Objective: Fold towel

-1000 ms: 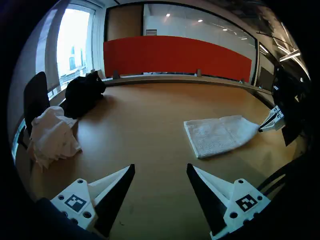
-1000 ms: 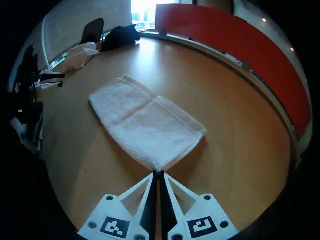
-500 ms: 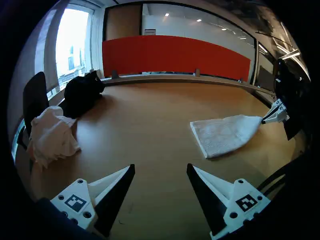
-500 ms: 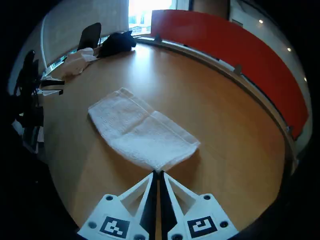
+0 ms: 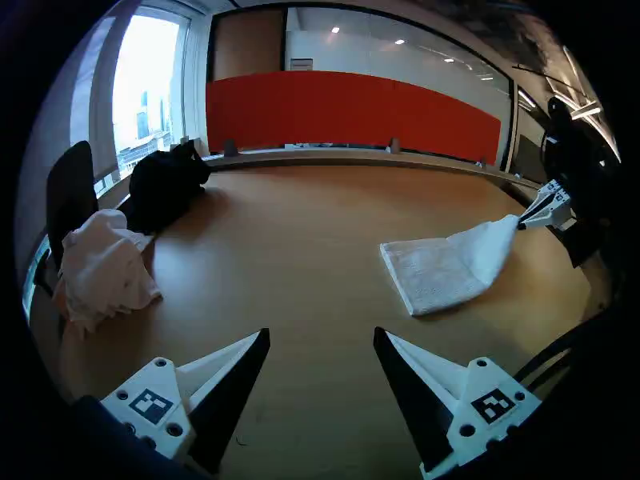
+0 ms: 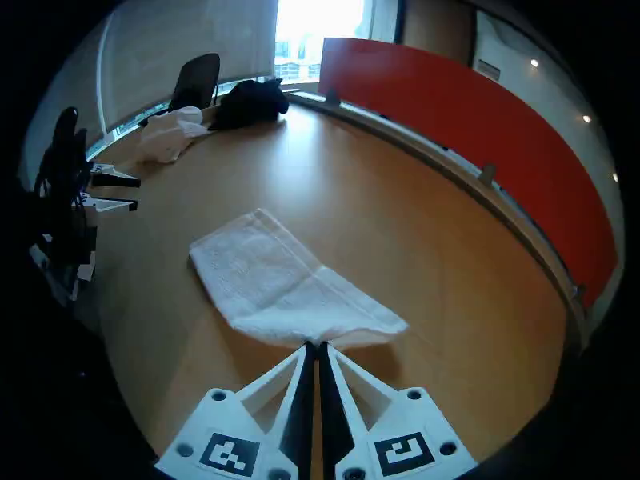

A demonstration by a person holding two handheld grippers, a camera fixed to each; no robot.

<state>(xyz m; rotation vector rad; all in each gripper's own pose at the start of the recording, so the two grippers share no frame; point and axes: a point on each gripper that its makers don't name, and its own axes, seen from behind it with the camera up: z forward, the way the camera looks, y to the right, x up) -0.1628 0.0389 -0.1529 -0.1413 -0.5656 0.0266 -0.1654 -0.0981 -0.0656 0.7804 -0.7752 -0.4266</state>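
A white towel (image 6: 276,288) lies part-folded on the wooden table (image 6: 416,240). My right gripper (image 6: 316,346) is shut on the towel's near corner and holds that end lifted off the table. In the left gripper view the same towel (image 5: 444,264) lies at the right, its far end raised by the right gripper (image 5: 522,226). My left gripper (image 5: 320,340) stands open above bare table, well short of the towel, with nothing between its fingers. It appears at the far left of the right gripper view as the left gripper (image 6: 132,194).
A crumpled white cloth (image 5: 100,272) and a black bag (image 5: 164,186) sit at the table's left end by a dark chair (image 5: 68,196). A red partition (image 5: 352,108) runs along the far edge. A person in dark clothes (image 5: 580,192) stands at the right.
The right gripper has risen with the towel's corner, lifting that end off the table. The left gripper has stayed still and open.
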